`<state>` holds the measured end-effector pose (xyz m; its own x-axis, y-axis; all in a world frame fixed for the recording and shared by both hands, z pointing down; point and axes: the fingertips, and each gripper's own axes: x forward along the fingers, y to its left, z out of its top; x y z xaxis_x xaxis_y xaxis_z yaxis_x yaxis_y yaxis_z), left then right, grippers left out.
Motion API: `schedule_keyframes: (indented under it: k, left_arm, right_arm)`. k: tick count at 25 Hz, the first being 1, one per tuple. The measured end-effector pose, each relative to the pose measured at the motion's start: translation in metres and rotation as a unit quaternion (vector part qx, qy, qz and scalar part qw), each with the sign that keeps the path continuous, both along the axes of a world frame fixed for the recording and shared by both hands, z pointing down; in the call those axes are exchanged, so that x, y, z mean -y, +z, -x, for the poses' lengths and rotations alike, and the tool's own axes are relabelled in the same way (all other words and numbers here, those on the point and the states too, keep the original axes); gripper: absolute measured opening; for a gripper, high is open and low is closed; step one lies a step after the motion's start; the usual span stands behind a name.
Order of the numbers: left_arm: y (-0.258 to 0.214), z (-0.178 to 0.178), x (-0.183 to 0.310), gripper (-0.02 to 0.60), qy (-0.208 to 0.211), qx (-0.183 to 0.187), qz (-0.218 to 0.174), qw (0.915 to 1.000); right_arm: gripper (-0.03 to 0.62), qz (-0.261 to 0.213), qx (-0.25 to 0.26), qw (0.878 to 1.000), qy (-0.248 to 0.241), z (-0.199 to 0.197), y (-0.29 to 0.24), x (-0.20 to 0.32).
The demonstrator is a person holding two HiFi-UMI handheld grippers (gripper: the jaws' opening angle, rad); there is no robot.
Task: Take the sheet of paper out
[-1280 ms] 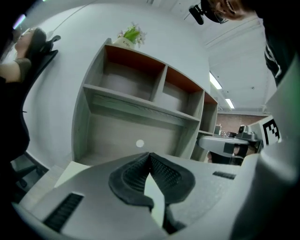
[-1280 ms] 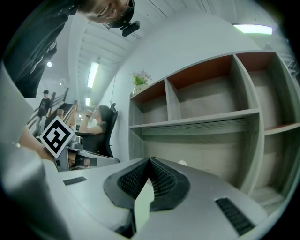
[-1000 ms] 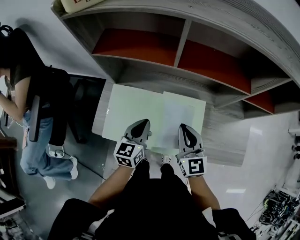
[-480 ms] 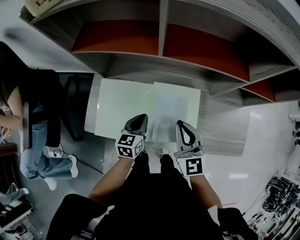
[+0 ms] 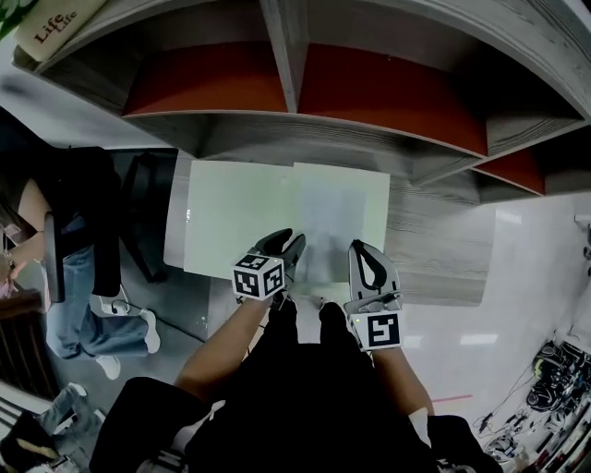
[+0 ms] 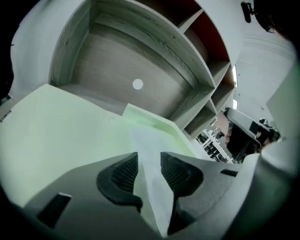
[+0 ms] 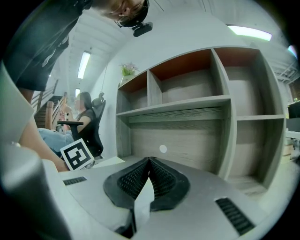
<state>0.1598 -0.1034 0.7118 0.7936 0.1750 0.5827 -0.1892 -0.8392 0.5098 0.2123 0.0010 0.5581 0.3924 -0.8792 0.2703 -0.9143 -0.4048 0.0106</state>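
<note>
Upper left, the book is cut by the frame's edge; the near edge of the sheet of paper is hidden behind the left gripper and right gripper.

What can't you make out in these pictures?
- Right claw: shut, but whether it pinches the sheet of paper is unclear; right gripper view shows only a white sliver behind its tips.
- Writing on the sheet: too faint in head view.
- Book: cut off by head view's top edge.
</note>
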Motion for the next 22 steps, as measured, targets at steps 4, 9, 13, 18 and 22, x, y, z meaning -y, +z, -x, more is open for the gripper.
schedule_keyframes:
  k: [4, 9, 13, 18, 22]
  left_arm:
    - [0.019, -0.008, -0.003, 0.156, 0.027, 0.034, 0.019, 0.9989]
    - [0.034, -0.012, -0.011, 0.147, 0.049, 0.063, 0.05, 0.9955]
    - [0.037, -0.017, -0.007, 0.137, 0.039, 0.076, 0.058, 0.9946]
    - [0.032, -0.026, -0.016, 0.106, 0.059, 0.076, 0.069, 0.9929]
    - [0.034, -0.032, -0.018, 0.085, 0.071, 0.088, 0.064, 0.9915]
  right_arm:
    - [0.021, 0.014, 0.003, 1.0, 0.001, -0.001, 0.004, -0.005]
    - [0.021, 0.025, 0.011, 1.0, 0.003, -0.002, 0.009, -0.01]
    - [0.021, 0.025, 0.007, 1.0, -0.001, -0.006, 0.006, -0.008]
    - [0.021, 0.027, 0.006, 1.0, -0.001, -0.009, 0.002, -0.007]
    - [0.021, 0.026, 0.01, 1.0, 0.003, -0.012, 0.003, -0.008]
